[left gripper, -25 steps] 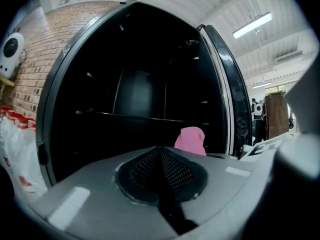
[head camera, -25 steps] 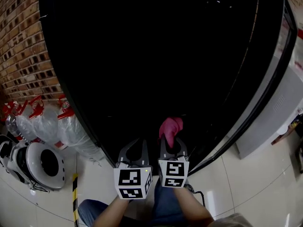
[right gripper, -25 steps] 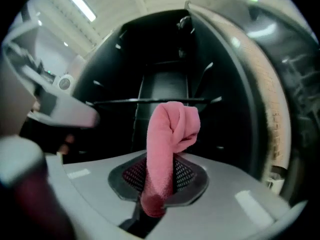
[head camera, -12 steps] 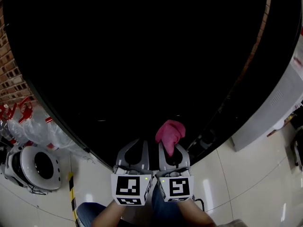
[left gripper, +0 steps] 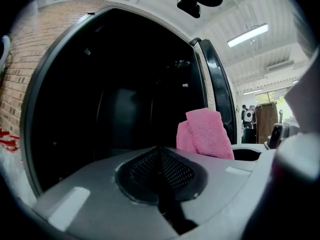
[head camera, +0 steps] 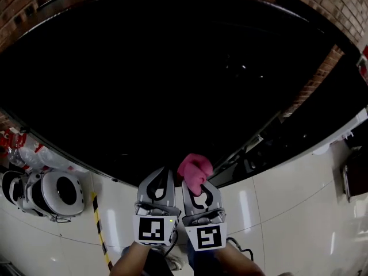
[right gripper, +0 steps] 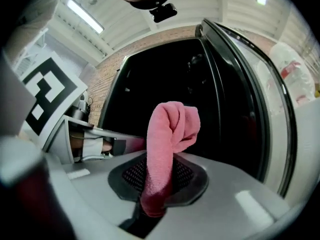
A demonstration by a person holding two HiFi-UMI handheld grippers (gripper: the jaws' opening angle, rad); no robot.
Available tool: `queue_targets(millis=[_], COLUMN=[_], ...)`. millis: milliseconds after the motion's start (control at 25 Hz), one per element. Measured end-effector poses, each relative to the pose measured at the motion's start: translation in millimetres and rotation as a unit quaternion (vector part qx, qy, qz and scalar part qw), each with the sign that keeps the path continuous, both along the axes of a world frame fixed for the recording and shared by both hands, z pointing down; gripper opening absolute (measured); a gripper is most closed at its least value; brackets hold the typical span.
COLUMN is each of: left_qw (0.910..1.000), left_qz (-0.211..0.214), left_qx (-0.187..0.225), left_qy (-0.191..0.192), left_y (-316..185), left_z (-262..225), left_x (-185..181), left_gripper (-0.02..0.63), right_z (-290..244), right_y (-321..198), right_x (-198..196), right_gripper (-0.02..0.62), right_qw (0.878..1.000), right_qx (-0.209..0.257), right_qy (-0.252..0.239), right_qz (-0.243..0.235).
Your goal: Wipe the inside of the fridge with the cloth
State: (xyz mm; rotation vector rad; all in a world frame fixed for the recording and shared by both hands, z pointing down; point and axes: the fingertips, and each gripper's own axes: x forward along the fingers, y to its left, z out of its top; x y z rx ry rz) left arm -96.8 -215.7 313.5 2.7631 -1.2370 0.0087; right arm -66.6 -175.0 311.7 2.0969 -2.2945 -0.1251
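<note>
While the right gripper (head camera: 196,184) pinches the pink cloth (head camera: 194,170) upright in its jaws and the left gripper (head camera: 161,178) beside it sits closed on nothing, both face the dark open fridge (head camera: 172,85), with glossy white floor tiles (head camera: 287,211) below and a brick wall (head camera: 333,4) behind.

The fridge (head camera: 172,85) stands open ahead, with brick wall (head camera: 23,4) behind and to its left and its door (right gripper: 250,99) at its right edge. The left gripper (head camera: 163,174) and right gripper (head camera: 198,191) sit side by side over the floor (head camera: 287,223), just before the opening. The cloth (head camera: 194,171) stands up between the right gripper's jaws, right of the left gripper. A round casing (head camera: 57,194) lies on the floor far left, with tape (head camera: 99,234) between it and the grippers.
</note>
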Motion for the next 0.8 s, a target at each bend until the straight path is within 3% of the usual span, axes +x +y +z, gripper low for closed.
queue_targets(millis=[240, 400, 680, 800], left_qw=[0.9999, 0.9999, 0.9990, 0.9992], left_qz=[-0.016, -0.005, 0.040, 0.039], left_qx=[-0.004, -0.013, -0.018, -0.011], left_qy=[0.004, 0.001, 0.000, 0.004], left_y=[16.7, 36.2, 85.2, 101.3], left_z=[-81.4, -139.4, -223.8, -245.4], left_x=[-2.0, 5.7, 30.7, 41.5], left_gripper=[0.014, 0.014, 0.014, 0.014], right_z=[-78.3, -138.9, -237.7, -259.9], right_y=[21.3, 34.6, 67.7, 81.9], right_x=[14.3, 31.1, 42.6, 49.2], right_gripper=[0.063, 0.063, 0.063, 0.063], right_qw=[1.000, 0.999, 0.999, 0.999], right_qx=[-0.025, -0.023, 0.009, 0.024], right_qy=[0.017, 0.016, 0.019, 0.022], right_qz=[0.004, 0.023, 0.029, 0.017])
